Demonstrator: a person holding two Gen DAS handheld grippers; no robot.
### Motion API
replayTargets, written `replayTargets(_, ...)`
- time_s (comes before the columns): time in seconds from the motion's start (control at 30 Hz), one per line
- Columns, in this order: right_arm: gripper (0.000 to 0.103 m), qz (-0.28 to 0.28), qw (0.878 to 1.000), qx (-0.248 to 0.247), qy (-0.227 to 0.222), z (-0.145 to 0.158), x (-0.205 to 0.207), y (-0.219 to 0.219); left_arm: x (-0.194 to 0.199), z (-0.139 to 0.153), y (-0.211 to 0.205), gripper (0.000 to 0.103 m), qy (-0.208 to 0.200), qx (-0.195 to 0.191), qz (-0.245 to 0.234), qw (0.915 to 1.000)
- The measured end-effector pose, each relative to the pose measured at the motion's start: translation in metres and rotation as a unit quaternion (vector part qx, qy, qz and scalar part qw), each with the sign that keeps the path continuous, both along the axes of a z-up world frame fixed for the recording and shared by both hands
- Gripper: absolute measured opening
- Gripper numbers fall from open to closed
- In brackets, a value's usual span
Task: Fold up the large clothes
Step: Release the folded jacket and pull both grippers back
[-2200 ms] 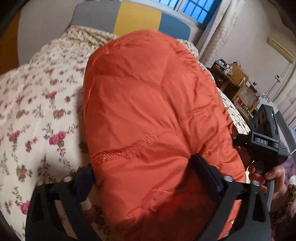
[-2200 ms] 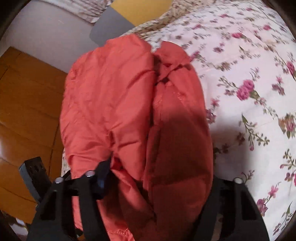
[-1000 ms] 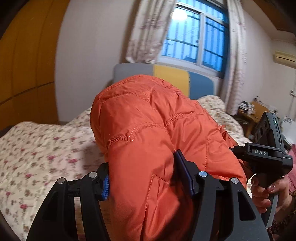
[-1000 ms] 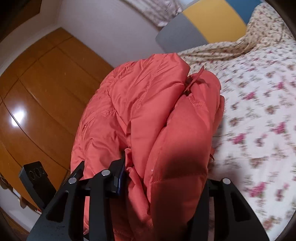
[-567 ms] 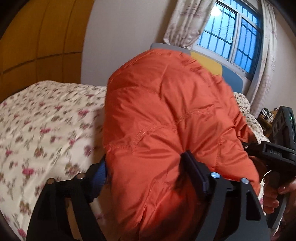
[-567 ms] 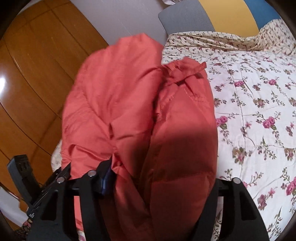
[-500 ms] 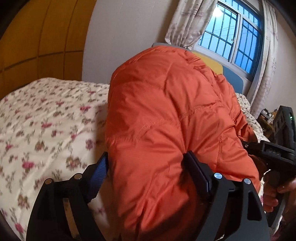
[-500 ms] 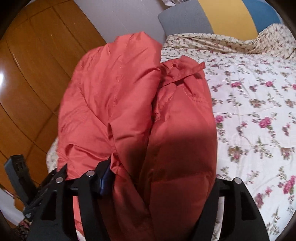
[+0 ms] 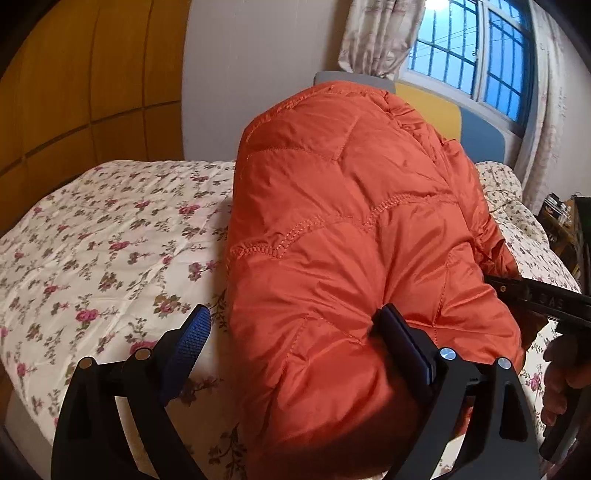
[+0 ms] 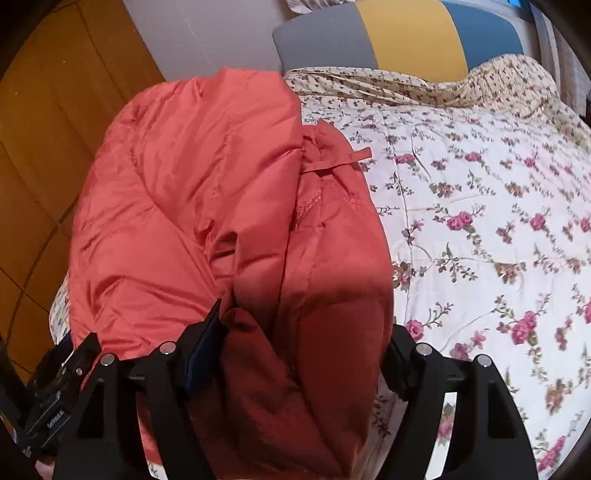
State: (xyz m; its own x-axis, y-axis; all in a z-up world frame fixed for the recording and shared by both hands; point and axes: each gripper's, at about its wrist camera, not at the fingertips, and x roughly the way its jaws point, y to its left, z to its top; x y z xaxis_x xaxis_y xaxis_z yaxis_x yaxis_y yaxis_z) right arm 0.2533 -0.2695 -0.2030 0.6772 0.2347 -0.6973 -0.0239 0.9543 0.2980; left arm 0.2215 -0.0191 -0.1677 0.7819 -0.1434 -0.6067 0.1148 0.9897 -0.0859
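Note:
A puffy orange jacket, folded into a thick bundle, rests on the flowered quilt of a bed. My left gripper straddles its near end with jaws opening. Its left pad stands clear of the fabric, and its right pad still touches it. In the right wrist view the jacket fills the whole gap of my right gripper, whose jaws are also opening. The left pad lies against a fold, and the right finger is partly hidden behind the bundle.
The quilt stretches wide to the right of the jacket. A grey, yellow and blue headboard stands at the far end. Wooden wall panels are on the left, a window behind. A hand holds the other gripper at right.
Both grippers have sunk toward the bed with the jacket and tipped downward. Their jaws have widened, and the left gripper's left pad has come off the fabric.

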Motion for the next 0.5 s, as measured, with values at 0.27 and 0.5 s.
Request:
replayTargets(0.27,0.089,0.006,0.998,-0.050,-0.036,0.033,-0.040,0.020,-0.025,0.016,0.004,0.100,0.019,-0.033,0.032,0.9988)
replayTargets(0.5,0.096,0.019,0.995,-0.077,-0.059,0.048,-0.074,0.030,-0.052,0.025,-0.001,0.100,0.024,-0.039,0.033,0.9984)
